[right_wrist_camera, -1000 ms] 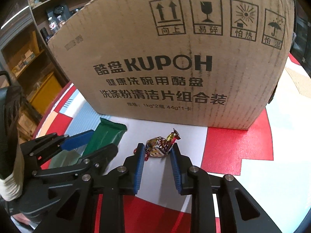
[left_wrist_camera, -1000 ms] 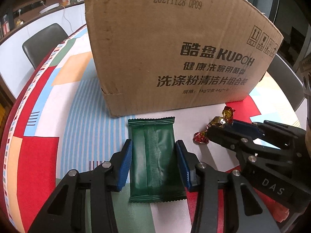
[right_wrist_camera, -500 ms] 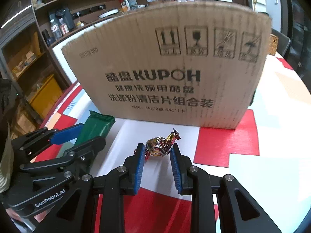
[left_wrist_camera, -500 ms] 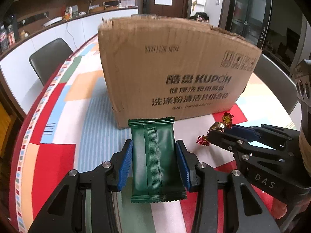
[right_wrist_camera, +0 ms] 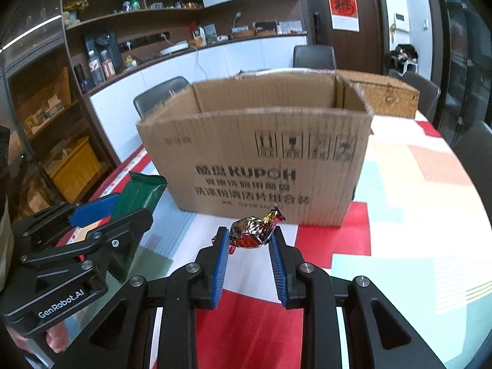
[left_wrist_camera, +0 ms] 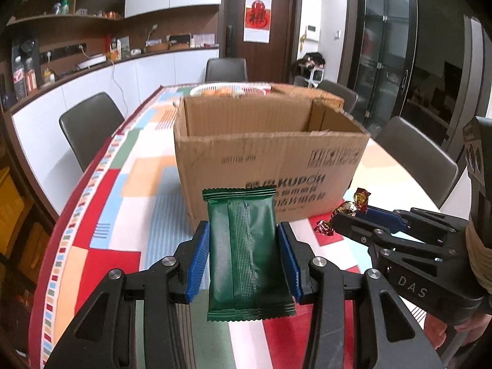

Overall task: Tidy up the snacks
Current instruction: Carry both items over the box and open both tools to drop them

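My left gripper [left_wrist_camera: 244,233] is shut on a dark green snack packet [left_wrist_camera: 243,246], held upright between its blue pads above the table. My right gripper [right_wrist_camera: 250,236] is shut on a foil-wrapped candy [right_wrist_camera: 252,230] with red and gold twisted ends. An open cardboard box [left_wrist_camera: 267,160] printed KUPOH stands just ahead of both grippers, its top open and its inside partly visible. In the left wrist view the right gripper [left_wrist_camera: 347,213] shows at the right with the candy [left_wrist_camera: 353,204]. In the right wrist view the green packet [right_wrist_camera: 138,193] shows at the left.
A colourful patchwork tablecloth [left_wrist_camera: 107,203] covers the long table. A white basket [left_wrist_camera: 227,90] and a wicker case [right_wrist_camera: 387,95] sit behind the box. Dark chairs [left_wrist_camera: 89,123] surround the table. A person's fingers [right_wrist_camera: 57,338] hold the left gripper's handle.
Both grippers have risen with the packet and the candy still gripped. The box now looks lower and farther, and its open top has come into sight.
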Demonstrator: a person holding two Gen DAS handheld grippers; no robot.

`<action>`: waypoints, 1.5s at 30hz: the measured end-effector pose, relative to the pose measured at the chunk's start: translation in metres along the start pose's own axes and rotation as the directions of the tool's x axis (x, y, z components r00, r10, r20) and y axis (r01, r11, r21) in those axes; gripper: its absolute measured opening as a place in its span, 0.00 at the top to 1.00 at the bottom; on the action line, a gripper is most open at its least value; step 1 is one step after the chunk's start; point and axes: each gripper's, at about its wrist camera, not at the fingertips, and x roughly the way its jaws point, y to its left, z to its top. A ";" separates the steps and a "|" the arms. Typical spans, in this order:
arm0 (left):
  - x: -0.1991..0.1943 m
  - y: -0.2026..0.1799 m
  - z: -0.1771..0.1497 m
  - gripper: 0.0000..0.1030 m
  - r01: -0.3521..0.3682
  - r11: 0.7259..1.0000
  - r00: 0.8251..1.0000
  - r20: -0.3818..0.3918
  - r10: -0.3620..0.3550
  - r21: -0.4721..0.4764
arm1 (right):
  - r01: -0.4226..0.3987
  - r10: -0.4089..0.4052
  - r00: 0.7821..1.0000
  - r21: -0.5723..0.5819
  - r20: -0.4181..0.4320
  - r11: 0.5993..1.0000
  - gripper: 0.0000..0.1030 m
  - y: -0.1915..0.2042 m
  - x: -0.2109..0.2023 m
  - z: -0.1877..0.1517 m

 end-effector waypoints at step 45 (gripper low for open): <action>0.016 0.008 0.161 0.57 -0.036 0.997 0.991 0.130 0.026 0.073 | 0.058 -0.052 0.990 -0.044 0.129 0.997 0.72 -0.011 -0.009 0.162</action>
